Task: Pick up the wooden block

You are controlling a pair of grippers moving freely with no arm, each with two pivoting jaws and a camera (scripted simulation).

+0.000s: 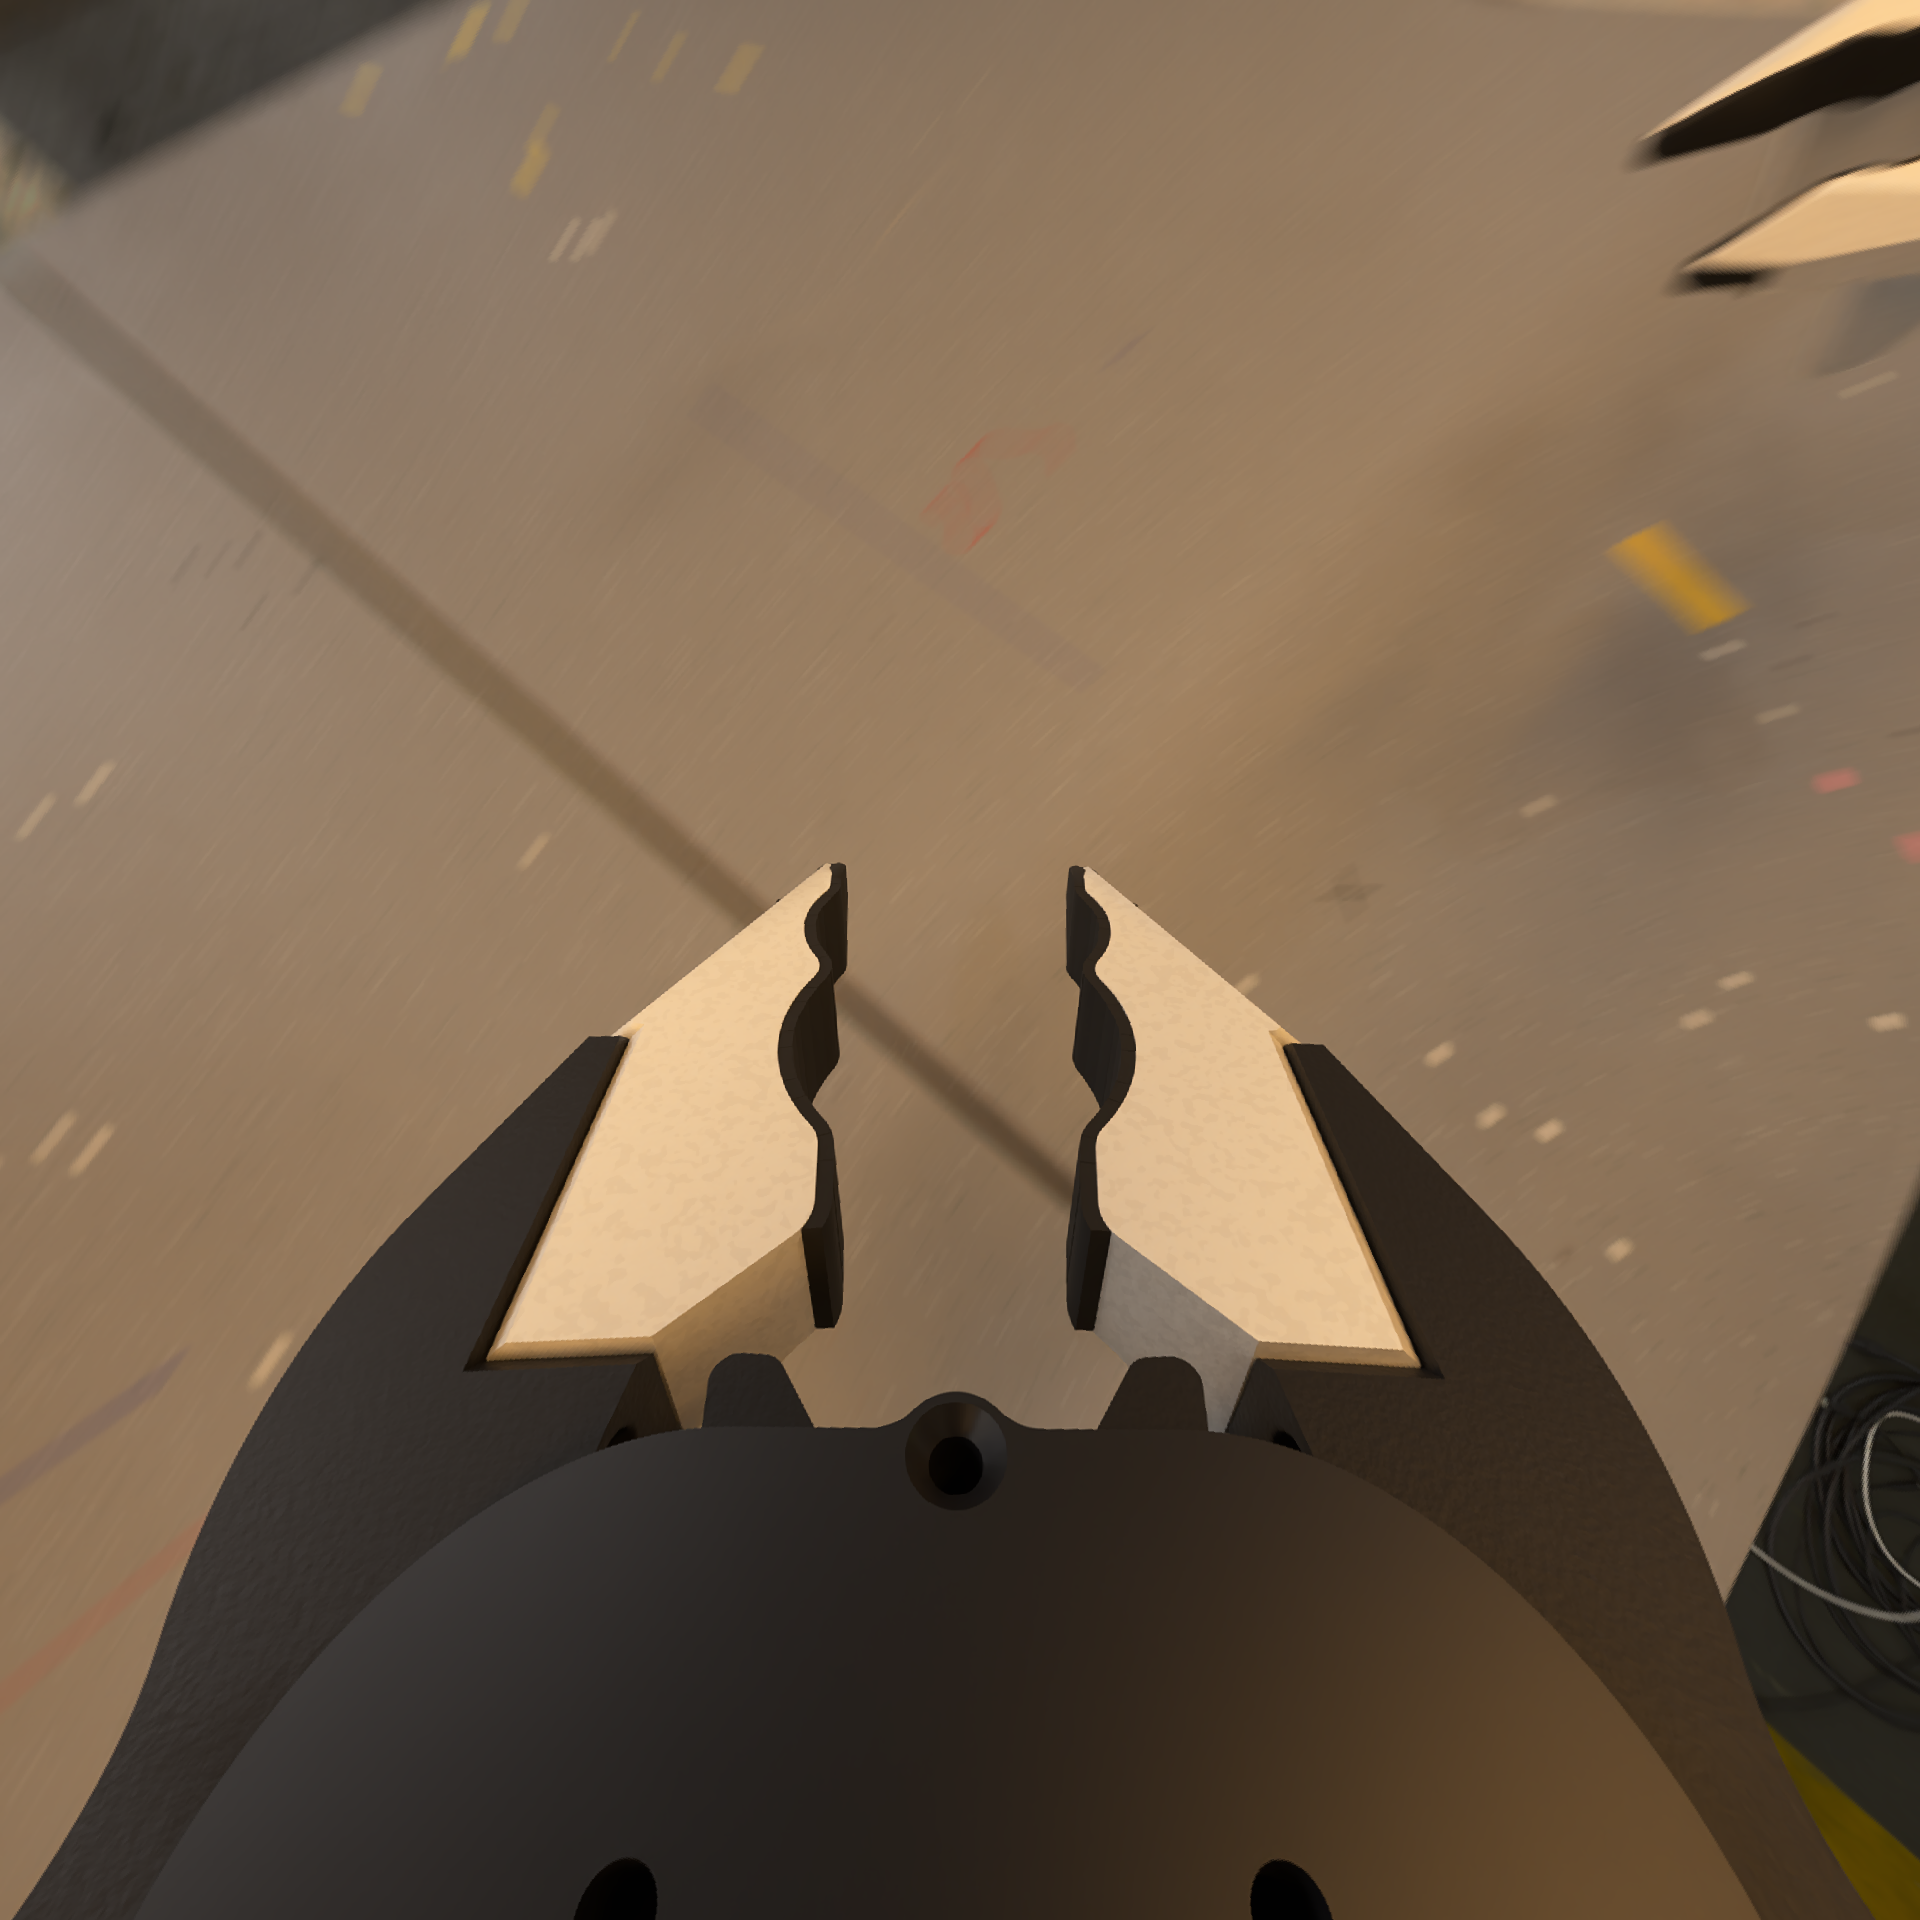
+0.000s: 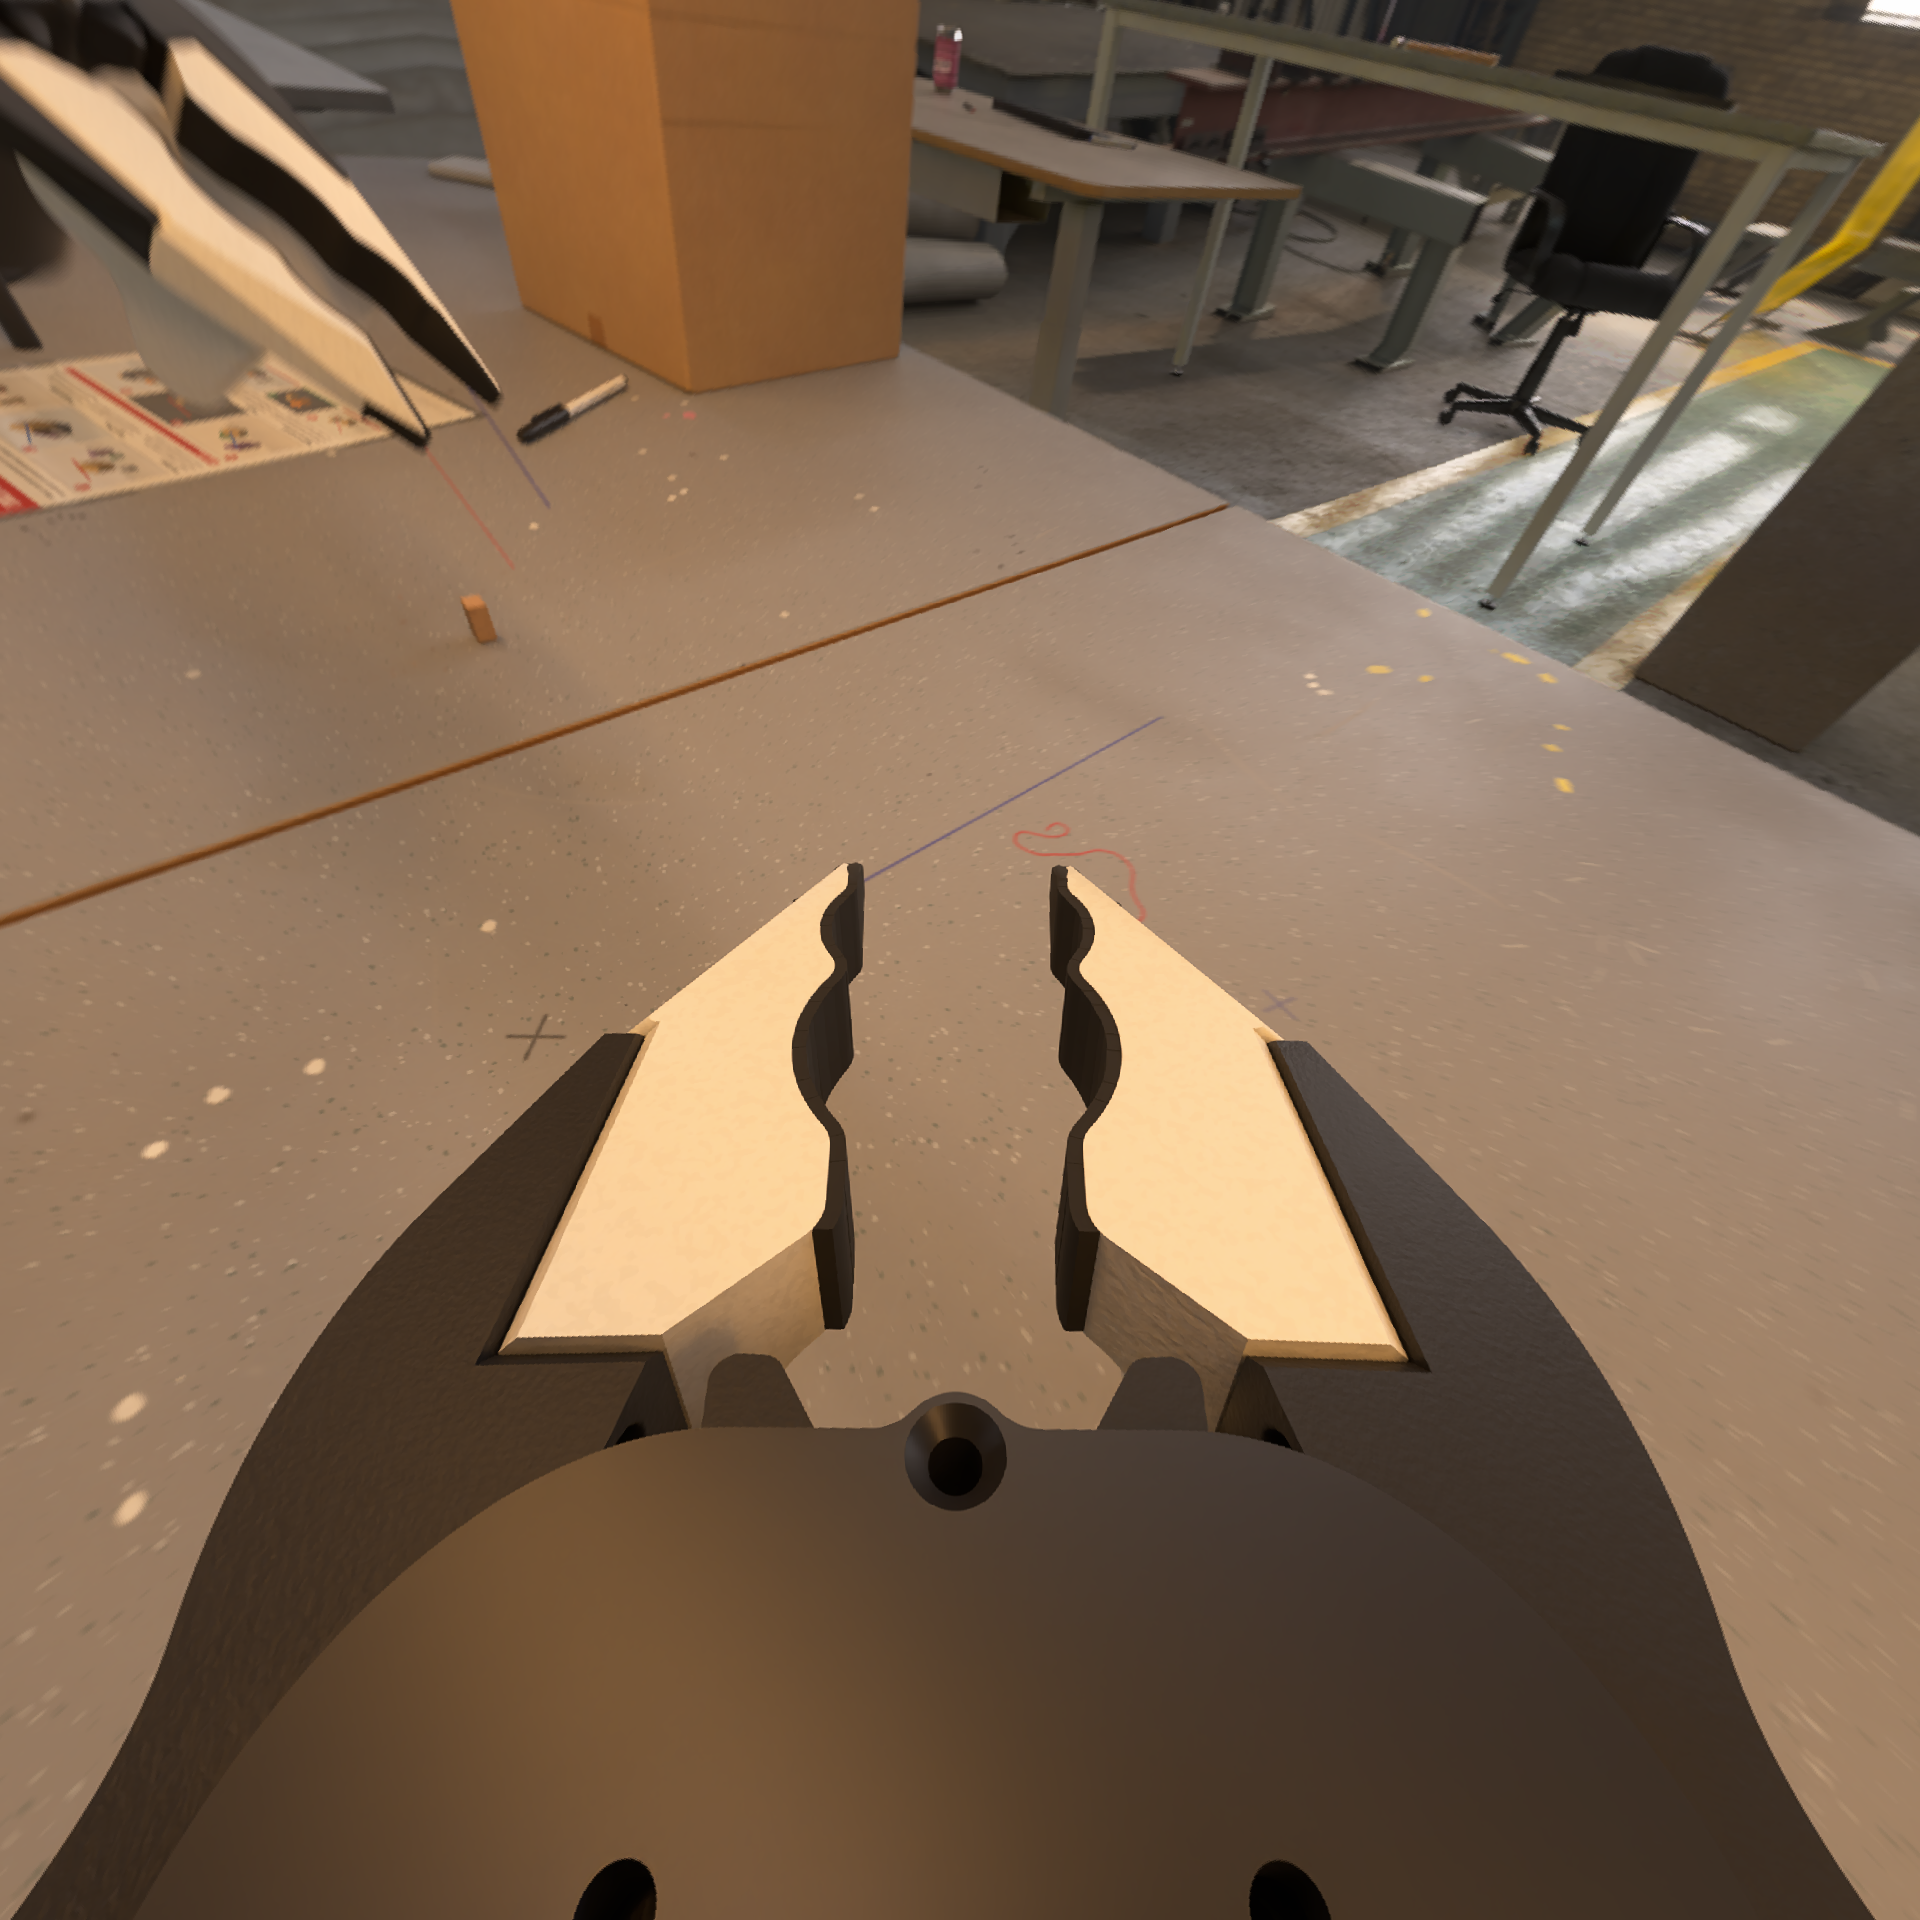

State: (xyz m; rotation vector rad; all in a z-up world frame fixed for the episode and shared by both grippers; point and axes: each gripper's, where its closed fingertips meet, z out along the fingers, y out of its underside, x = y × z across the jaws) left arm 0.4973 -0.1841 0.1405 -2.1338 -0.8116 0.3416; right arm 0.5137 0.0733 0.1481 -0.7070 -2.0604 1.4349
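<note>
Nearest your right wrist camera sat the right gripper (image 2: pixel 956 873), its jaws parted by a moderate gap and holding nothing, low over the grey speckled surface (image 2: pixel 1351 1039). Well ahead and to the left, beyond an orange seam, the block (image 2: pixel 479 618) stood upright on the surface, small and tan, touching nothing. The left gripper (image 2: pixel 457 416) hung above and beyond the block, pointing down toward it; its own blurred view showed it (image 1: pixel 956 868) partly open and empty, with the block out of sight. A marker (image 2: pixel 571 407), a cardboard box (image 2: pixel 707 208) and a printed sheet (image 2: pixel 104 436) lay farther back. Judging by its look, the block would be light, stiff and not fragile, though easy to tip. You would do best to pinch its two flat side faces near mid-height, squarely.
</note>
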